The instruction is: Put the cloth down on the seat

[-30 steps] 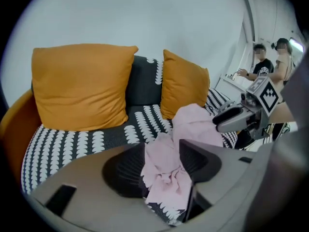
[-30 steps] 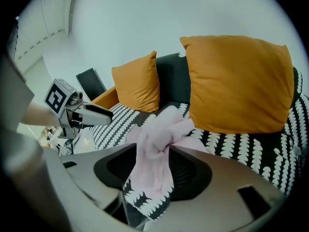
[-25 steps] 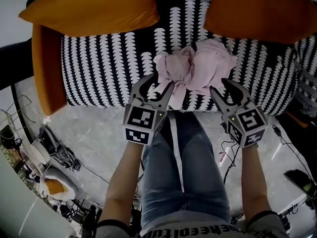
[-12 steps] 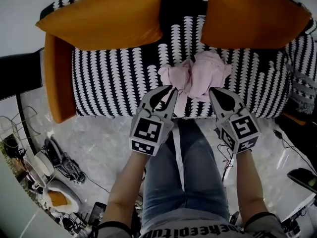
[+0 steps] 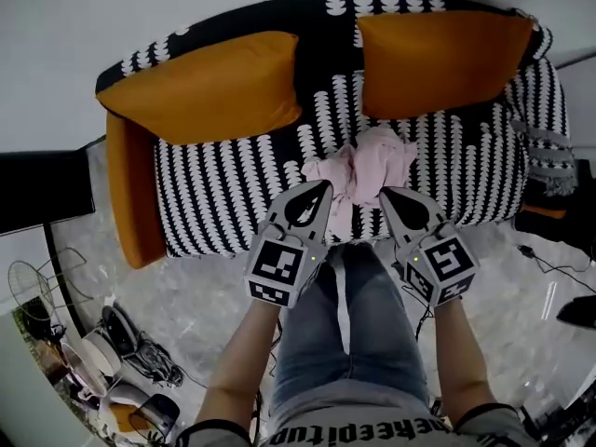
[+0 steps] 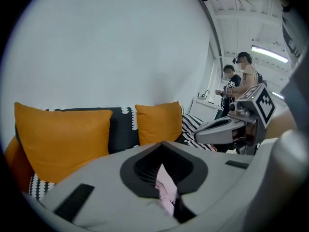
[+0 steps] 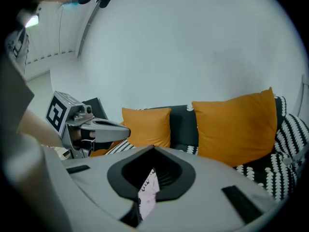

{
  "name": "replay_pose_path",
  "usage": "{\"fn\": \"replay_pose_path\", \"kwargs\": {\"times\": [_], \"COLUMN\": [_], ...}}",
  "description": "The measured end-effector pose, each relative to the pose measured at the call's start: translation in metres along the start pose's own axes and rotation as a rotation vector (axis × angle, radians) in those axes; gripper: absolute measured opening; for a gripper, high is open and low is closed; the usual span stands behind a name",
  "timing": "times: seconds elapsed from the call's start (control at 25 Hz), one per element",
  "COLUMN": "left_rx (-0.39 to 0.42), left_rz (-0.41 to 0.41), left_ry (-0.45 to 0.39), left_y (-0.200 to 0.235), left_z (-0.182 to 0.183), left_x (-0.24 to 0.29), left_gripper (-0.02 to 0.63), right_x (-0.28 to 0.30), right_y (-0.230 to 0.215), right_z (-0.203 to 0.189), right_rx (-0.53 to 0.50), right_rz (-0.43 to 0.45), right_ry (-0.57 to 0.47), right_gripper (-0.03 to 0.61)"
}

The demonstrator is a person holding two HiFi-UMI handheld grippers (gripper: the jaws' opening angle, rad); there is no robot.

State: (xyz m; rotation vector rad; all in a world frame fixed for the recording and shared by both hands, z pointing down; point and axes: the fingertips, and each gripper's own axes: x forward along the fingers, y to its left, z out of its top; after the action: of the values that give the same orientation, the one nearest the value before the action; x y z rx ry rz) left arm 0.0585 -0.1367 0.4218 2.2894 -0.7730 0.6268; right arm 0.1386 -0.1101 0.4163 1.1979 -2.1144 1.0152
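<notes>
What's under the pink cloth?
Black-and-white patterned seat shows around the cloth; the patch directly beneath it is hidden, so nothing else can be confirmed there.

An orange fabric cushion (image 5: 209,87) leans against the backrest of the black-and-white patterned sofa (image 5: 223,194) toward its left end. A second orange cushion (image 5: 438,59) leans toward its right end, with a strip of backrest between them. The crumpled pink cloth (image 5: 368,161) is at the front middle of the seat, before that strip; the left tool (image 5: 323,187) is clamped on its left edge and the right tool (image 5: 384,192) on its right edge. The orange padded armrest (image 5: 130,198) closes the sofa's left end, and a heap of cables and gear (image 5: 121,343) lies on the floor to the front left.
</notes>
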Motion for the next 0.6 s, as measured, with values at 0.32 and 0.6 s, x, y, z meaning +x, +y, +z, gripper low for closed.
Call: {"fn": "replay_pose_path", "kwargs": {"times": [0.32,0.6], "left_rx": [0.088,0.145], "left_rz": [-0.099,-0.179], "left_ry": [-0.083,-0.155], "left_y": [-0.024,-0.053], "left_z": [0.062,0.107], "left_x": [-0.036,-0.077], "left_gripper": [0.017,0.017], "right_x": [-0.045,-0.084], "right_y": [0.032,0.071], "right_z": [0.059,0.098], "right_rx": [-0.001,-0.028], "right_rz": [-0.060,-0.097], "right_ry": [-0.128,-0.229], "right_gripper": [-0.003,-0.002]}}
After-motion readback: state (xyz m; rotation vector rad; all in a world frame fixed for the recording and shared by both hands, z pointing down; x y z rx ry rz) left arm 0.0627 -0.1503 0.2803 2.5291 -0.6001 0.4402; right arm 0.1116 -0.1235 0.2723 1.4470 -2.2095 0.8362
